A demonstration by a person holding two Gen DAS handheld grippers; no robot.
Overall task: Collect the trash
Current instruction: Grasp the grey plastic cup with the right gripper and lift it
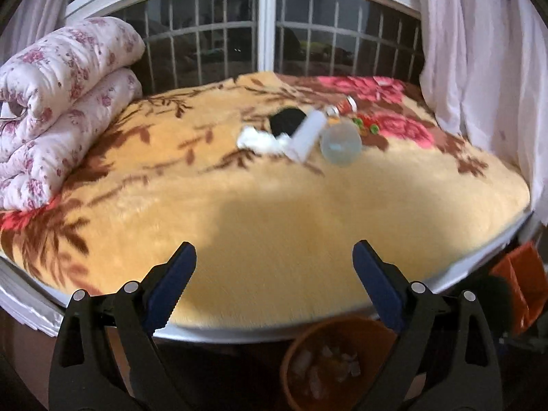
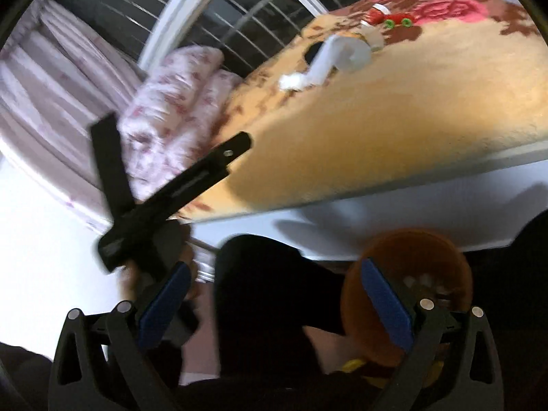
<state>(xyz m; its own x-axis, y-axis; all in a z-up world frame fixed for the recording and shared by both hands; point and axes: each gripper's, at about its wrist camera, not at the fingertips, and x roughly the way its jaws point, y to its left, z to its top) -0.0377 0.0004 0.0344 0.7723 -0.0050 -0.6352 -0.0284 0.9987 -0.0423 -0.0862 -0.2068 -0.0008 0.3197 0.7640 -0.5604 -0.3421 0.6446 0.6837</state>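
Plush yellow blanket with brown leaves and pink roses [image 1: 274,205] covers the bed; soft pile, so litter sits loose on top. Round orange bin [image 1: 339,359] stands on the floor against the bed edge, I judge for short drops; pale scraps already inside. Trash clusters far side: white flat carton [image 1: 306,135], clear domed plastic lid [image 1: 340,145], crumpled white tissue [image 1: 255,142]. My left gripper [image 1: 274,267] and right gripper [image 2: 274,284]: both spread wide, nothing between.

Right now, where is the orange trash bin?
In the left wrist view the orange trash bin stands on the floor below the bed's front edge, low and right of centre, with pale scraps inside.
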